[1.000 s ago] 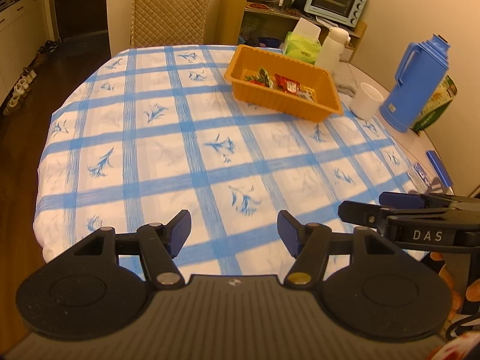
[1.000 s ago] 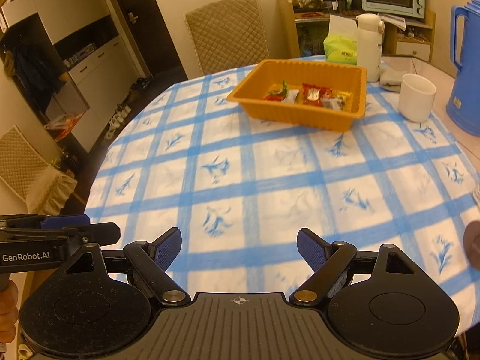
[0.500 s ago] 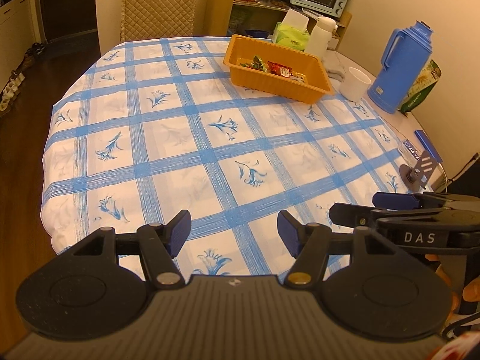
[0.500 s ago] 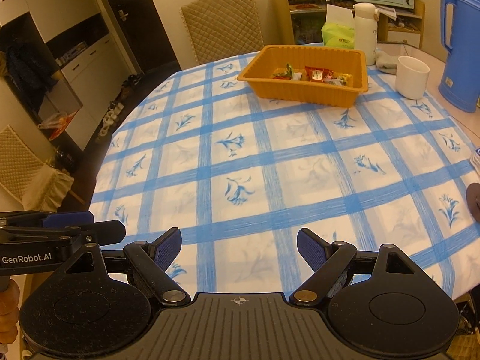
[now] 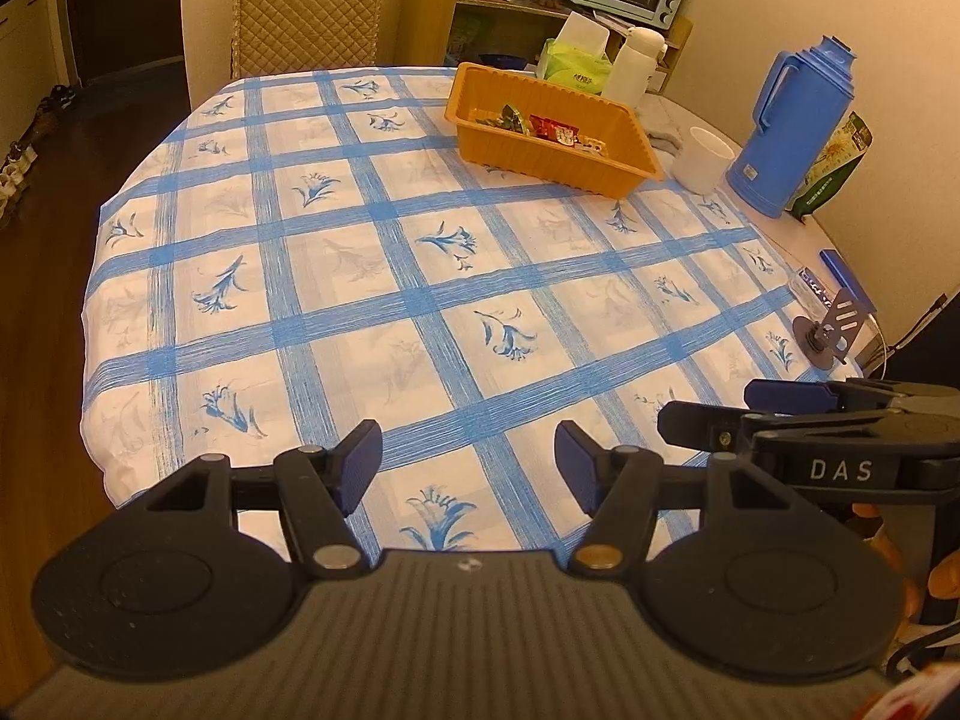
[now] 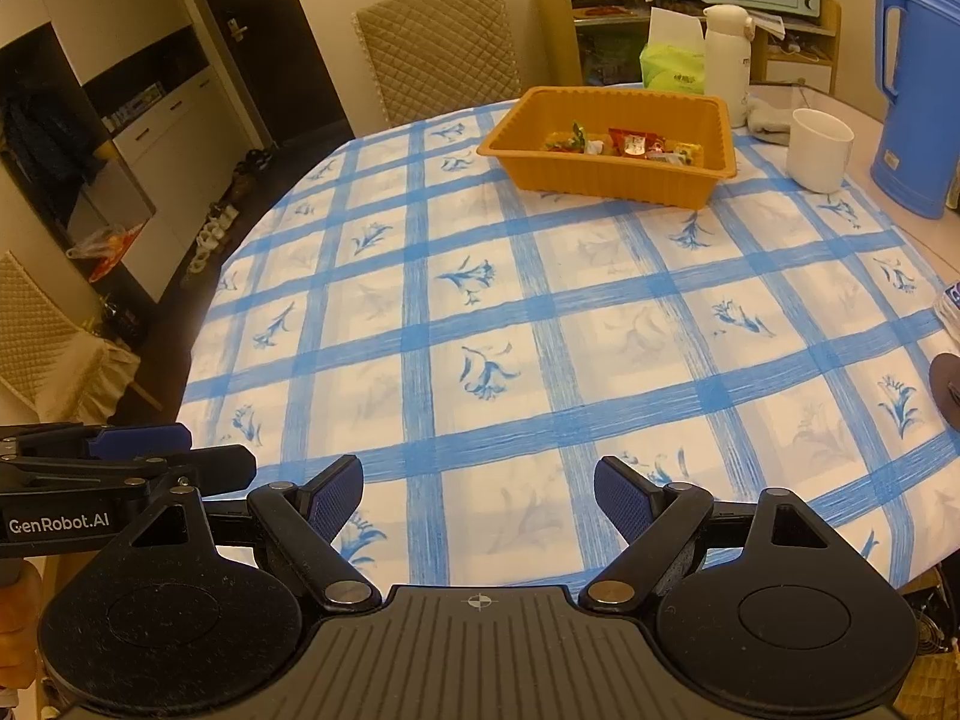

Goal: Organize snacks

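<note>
Left gripper (image 5: 468, 461): it is hovering over the near edge of the table, low in its own frame, with the blue-padded jaws standing wide apart and nothing between them.
Right gripper (image 6: 479, 498): it is hanging at the bottom of its own frame, jaws spread and gripping nothing; in the left view it is showing side-on at the lower right, beside the left one.
Orange tray (image 5: 624, 163): it is sitting on the tablecloth in the upper right of the left view and upper centre of the right view, well apart from both grippers.
Snacks (image 6: 627, 143): small wrapped packets, red, green and yellow, are lying together inside the tray along its floor.
Tablecloth (image 6: 540, 324): white with blue checks and flower prints, it is covering the round table and filling the middle of both frames.
White cup (image 6: 819, 149): it is standing just right of the tray.
Blue thermos jug (image 5: 795, 126): it is standing upright at the right, beyond the cup.
Tissue pack (image 5: 576, 66): green, it is sitting behind the tray, next to a white bottle (image 6: 727, 60).
Quilted chair (image 6: 441, 48): it is standing at the far side of the table, top centre of the frame.
</note>
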